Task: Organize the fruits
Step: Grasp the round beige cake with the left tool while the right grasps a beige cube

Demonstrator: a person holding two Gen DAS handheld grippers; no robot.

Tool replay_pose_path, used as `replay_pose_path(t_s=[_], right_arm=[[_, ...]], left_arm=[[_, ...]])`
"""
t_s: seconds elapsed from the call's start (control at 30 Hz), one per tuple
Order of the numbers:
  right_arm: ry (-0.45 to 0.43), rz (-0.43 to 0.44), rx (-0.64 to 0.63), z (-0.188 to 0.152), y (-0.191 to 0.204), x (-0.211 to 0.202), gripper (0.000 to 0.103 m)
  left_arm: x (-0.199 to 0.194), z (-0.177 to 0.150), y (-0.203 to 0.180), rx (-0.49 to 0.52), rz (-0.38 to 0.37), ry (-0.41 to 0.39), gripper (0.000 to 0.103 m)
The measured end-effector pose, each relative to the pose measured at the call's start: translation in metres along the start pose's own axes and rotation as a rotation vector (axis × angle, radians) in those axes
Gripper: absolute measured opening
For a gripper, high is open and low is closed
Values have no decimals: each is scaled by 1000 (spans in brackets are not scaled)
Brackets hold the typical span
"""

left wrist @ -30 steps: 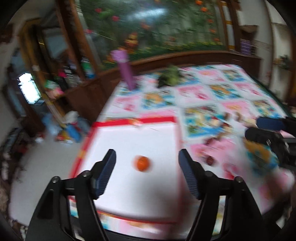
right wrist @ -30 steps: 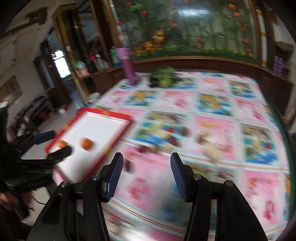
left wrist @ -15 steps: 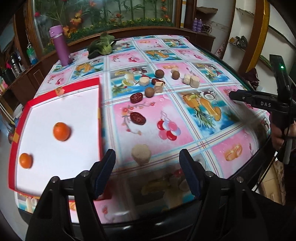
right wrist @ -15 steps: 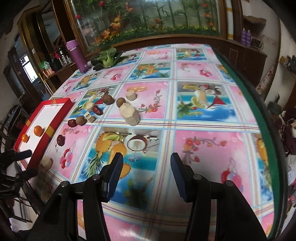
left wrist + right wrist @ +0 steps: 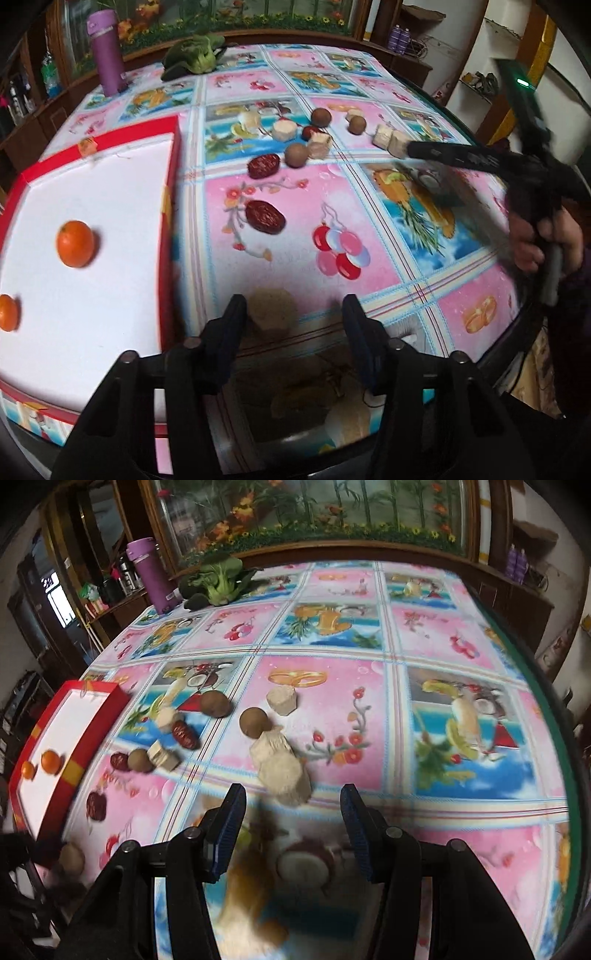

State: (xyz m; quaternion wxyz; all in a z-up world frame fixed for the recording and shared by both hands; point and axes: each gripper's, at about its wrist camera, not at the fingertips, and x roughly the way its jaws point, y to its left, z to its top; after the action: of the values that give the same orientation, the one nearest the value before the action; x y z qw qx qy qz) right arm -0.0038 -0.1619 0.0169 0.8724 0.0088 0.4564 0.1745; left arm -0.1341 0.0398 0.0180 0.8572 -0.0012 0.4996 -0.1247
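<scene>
Left gripper [image 5: 293, 314] spread wide, nothing in it, w/ a pale chunk [image 5: 272, 312] on the counter [image 5: 369, 229] btwn its fingers. Right gripper [image 5: 291, 805] also spread, empty, hovering near a bigger pale chunk [image 5: 284, 775]. Two oranges [image 5: 75, 243] already sit in the red tray [image 5: 170, 206], left side. Looks like pickup stage: next, prob. lower and close on a chunk, then carry it over.
</scene>
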Motion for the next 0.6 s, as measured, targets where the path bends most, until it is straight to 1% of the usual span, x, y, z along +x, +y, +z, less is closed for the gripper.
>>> replay_pose_path(t_s=[0.03, 0.1, 0.13, 0.2, 0.3, 0.47, 0.6], right_arm=[[-2, 2, 3, 1, 1, 2, 52], [-2, 5, 3, 2, 3, 5, 40], [-7, 6, 4, 2, 4, 6, 38], [-9, 0, 4, 3, 6, 7, 30], [-12, 5, 11, 3, 6, 6, 29], [-16, 17, 36, 1, 3, 5, 29], [-2, 38, 92, -5, 3, -2, 29]], left_arm=[[1, -1, 1, -1, -8, 3, 51], [1, -1, 2, 1, -18, -2, 50], [1, -1, 3, 0, -21, -3, 48], [1, -1, 5, 2, -23, -7, 45], [2, -2, 5, 8, -16, -12, 43], [1, -6, 1, 37, 37, -41, 29], [1, -11, -3, 49, 73, -83, 29]])
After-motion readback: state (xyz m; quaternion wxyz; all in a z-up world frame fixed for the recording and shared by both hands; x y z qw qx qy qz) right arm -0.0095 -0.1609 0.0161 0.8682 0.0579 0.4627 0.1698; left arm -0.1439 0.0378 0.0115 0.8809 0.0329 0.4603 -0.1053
